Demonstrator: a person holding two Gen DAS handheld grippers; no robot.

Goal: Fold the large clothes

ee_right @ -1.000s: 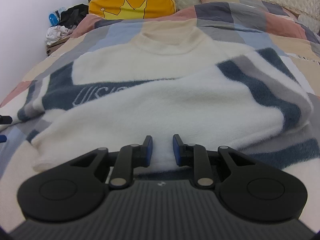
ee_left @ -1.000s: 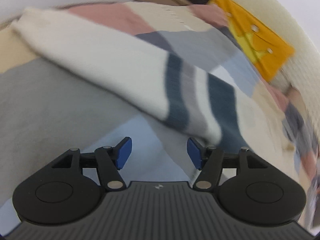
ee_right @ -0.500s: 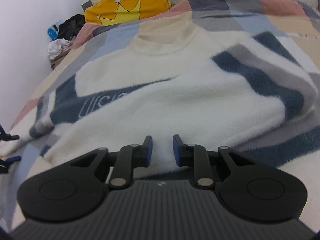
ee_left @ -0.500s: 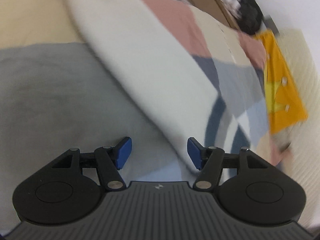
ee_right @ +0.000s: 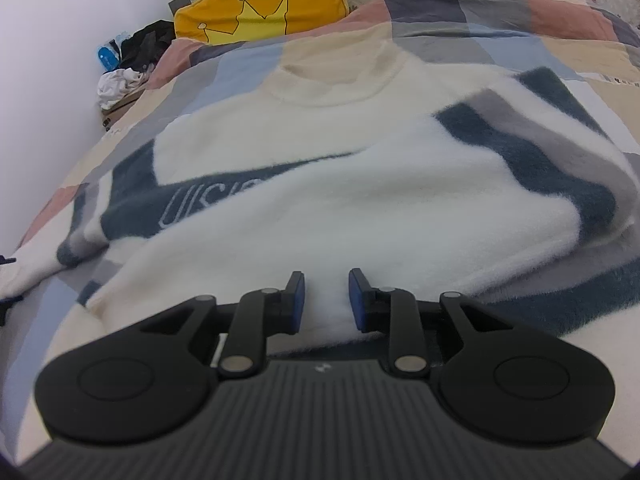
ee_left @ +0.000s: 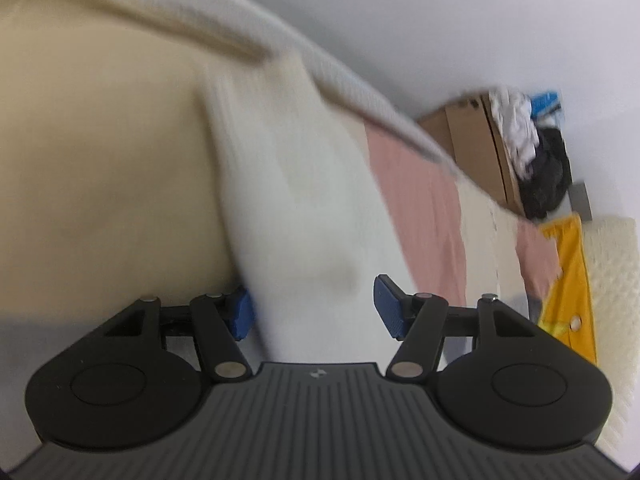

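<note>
Pinching a fluffy fold of the white sweater [ee_right: 320,200] spread on the patchwork quilt [ee_right: 480,36] with my right gripper [ee_right: 326,300], I judge my spread-wide left gripper [ee_left: 310,312] should clamp the sleeve [ee_left: 304,208] squarely before folding inward.

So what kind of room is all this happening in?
Most likely a bedroom. A sweater lies spread on a bed with a patchwork quilt, a yellow crown pillow sits at the head, and clothes are piled beside the wall.
</note>
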